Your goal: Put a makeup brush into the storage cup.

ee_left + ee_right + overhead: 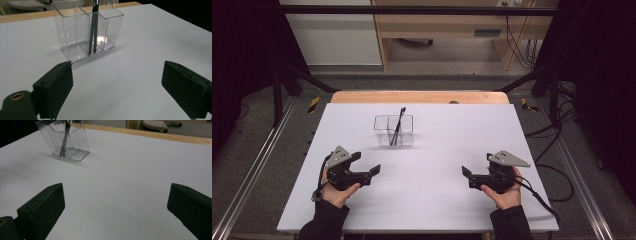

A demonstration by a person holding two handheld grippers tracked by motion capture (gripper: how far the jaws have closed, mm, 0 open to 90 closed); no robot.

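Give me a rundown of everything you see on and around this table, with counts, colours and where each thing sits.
Organizer: one, clear plastic with several compartments, on the far middle of the board, apart from both claws.
Pens: dark, apparently two, standing tilted in one inner compartment of the organizer.
Board: one, white, covers the tabletop.
Table edge: one, light wood, showing past the board's far side.
Cabinet: one, light wood, on the floor beyond the table.
Cables: several, black, on the floor at the right.
Left claw: one, black with a grey plate, near left of the board, jaws wide apart with nothing between them.
Right claw: one, black with a grey plate, near right, jaws wide apart, nothing between them.
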